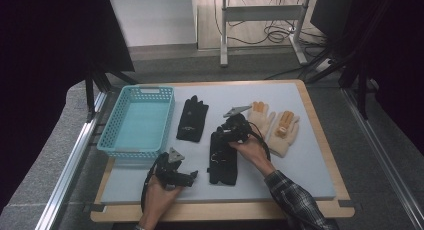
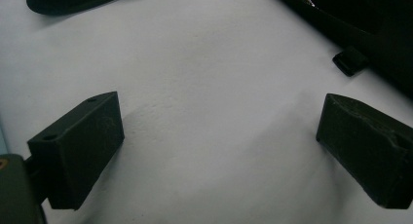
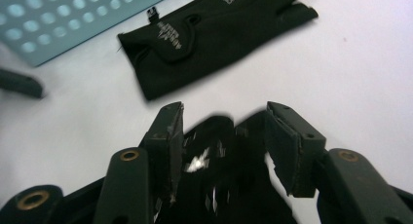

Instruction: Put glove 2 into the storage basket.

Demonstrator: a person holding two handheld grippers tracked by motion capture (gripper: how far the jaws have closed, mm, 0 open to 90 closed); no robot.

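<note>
A black glove point(image 1: 222, 160) lies flat on the grey mat point(image 1: 310, 165), just below the middle of the high view. Its fingertip end sits under the right gripper point(image 1: 231, 131), at about 12 o'clock on the glove. In the right gripper view the glove's dark fabric point(image 3: 224, 175) lies between and below the 2 black jaws, which stand partly apart; the pads do not press on it, so the glove is released. That fabric is blurred there, and its outline is hard to trace against the gripper body.

The right hand point(image 1: 250, 151) holds this gripper from 4 o'clock, a plaid sleeve point(image 1: 295, 200) running off the bottom edge.

A 2nd black glove point(image 1: 192, 120) lies at 11 o'clock from the 1st, fingers pointing away, well apart from it. In the right gripper view it shows point(image 3: 214, 34) with small white print too fine to read.

At 2 o'clock, 2 cream gloves point(image 1: 275, 125) with orange fingers lie side by side, partly hidden by the right gripper's grey plate.

At 10 o'clock sits a turquoise perforated basket point(image 1: 112, 125), its near corner just beside the left gripper point(image 1: 187, 176).

The left gripper rests at 9 o'clock from the 1st glove, held by the left hand point(image 1: 160, 197). In its own view the jaws stand wide apart over bare mat point(image 2: 214, 136), grasping nothing; dark glove edges point(image 2: 384, 34) are cut off at the top corners.
</note>
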